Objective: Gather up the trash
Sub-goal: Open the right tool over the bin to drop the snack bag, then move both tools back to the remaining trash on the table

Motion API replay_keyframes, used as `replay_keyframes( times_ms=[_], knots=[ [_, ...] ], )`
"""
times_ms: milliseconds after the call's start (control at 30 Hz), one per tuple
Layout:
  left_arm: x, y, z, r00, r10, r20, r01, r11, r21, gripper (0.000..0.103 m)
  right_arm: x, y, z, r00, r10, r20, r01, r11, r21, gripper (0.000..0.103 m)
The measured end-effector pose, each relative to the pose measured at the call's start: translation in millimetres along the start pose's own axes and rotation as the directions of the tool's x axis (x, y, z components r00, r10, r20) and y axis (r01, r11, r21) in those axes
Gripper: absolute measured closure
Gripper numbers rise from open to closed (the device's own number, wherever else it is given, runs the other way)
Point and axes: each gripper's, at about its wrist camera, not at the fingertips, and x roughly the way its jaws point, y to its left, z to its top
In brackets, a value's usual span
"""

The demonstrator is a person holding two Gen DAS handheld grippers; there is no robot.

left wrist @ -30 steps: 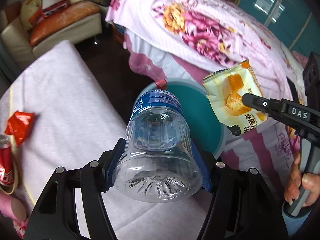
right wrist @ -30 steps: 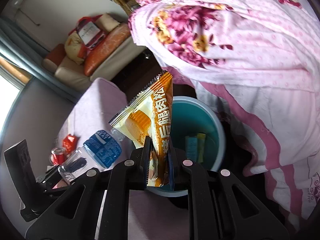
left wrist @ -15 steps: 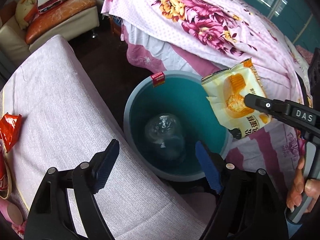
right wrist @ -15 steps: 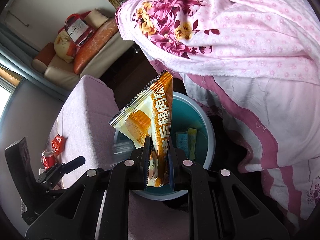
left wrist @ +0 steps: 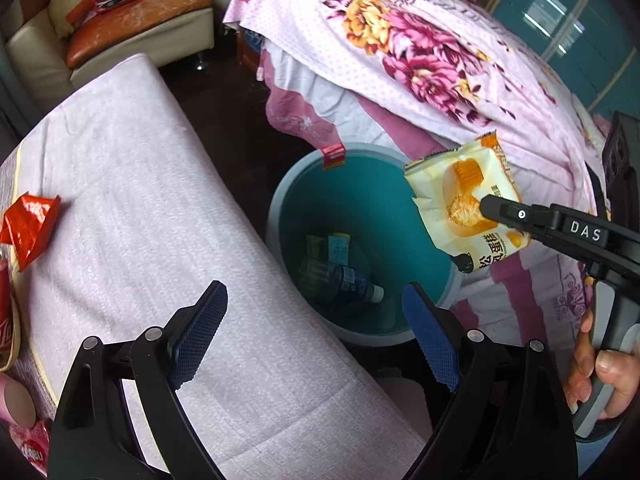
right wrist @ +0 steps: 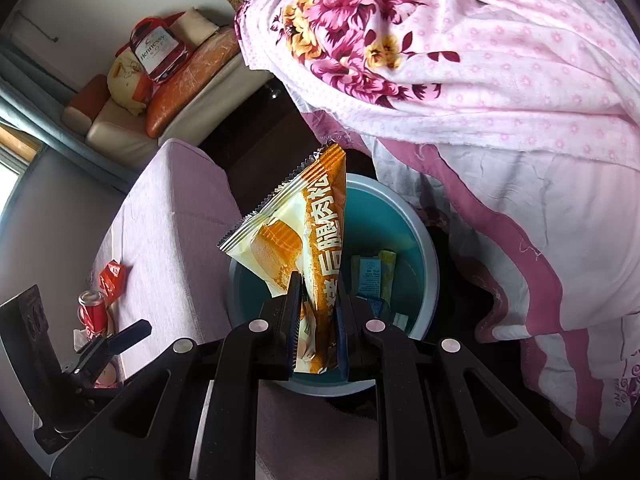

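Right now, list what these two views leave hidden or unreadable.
- Plastic bottle in the teal bin: right wrist view, hidden behind the snack packet.
- Red soda can: left wrist view, cut by the left edge.
- Cartons in the bin: print too small, both views.
- Left gripper: open, empty.

A glossy printed film is seen on the snack wrapper (right wrist: 316, 240), smooth plastic on the bin (left wrist: 424, 256), and woven matt cloth on the table cover (left wrist: 140, 184).

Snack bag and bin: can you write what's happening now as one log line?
left claw: open, empty | right claw: shut on snack bag, over bin | bottle: in bin
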Motion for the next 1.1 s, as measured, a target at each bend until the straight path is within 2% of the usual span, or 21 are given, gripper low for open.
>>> replay_keyframes(
  times_ms=[67,133,200,300,400,567,733,1100],
  knots=[
    [-3.2,4.3,-0.7,1.0,-0.002,0.005,0.002,1.0,-0.011,0.013,1.3,3.3,-0.1,1.0,-0.003,-0.004,0.003,1.0,-0.004,0.088],
    [-5.8,9.2,-1.9,1.0,-0.004,0.008,0.005,1.0,-0.024,0.013,2.7,6.1,-0.7,1.0,-0.01,-0.009,0.01,1.0,-0.006,0.083],
    [-7.9,15.0,-3.9,1.0,-0.01,0.008,0.01,0.999,-0.039,0.013,3.9,7.6,-0.9,1.0,-0.013,-0.014,0.013,1.0,0.002,0.064],
    [-10.3,22.5,-6.8,1.0,-0.022,0.007,0.022,0.998,-0.063,0.013,3.0,10.9,-2.5,1.0,-0.024,-0.01,0.024,1.0,0.002,0.046],
    [-13.5,28.3,-10.5,1.0,-0.026,0.007,0.026,0.997,-0.077,0.013,1.4,13.9,-3.4,1.0,-0.026,-0.012,0.026,1.0,0.003,0.034],
    [-24.5,42.0,-19.3,1.0,-0.021,0.019,0.022,0.995,-0.096,0.013,-0.3,26.4,-6.2,0.999,-0.03,-0.023,0.029,1.0,-0.01,0.029],
    [-40.9,62.1,-31.5,0.999,-0.008,0.034,0.013,0.991,-0.133,0.013,0.9,49.1,-13.2,0.999,-0.022,-0.044,0.02,0.999,-0.043,0.028],
    [-90.2,125.6,-70.6,0.995,0.033,0.092,-0.01,0.972,-0.233,0.013,13.4,128.1,-48.8,0.993,0.013,-0.116,-0.032,0.986,-0.165,0.027]
  ],
)
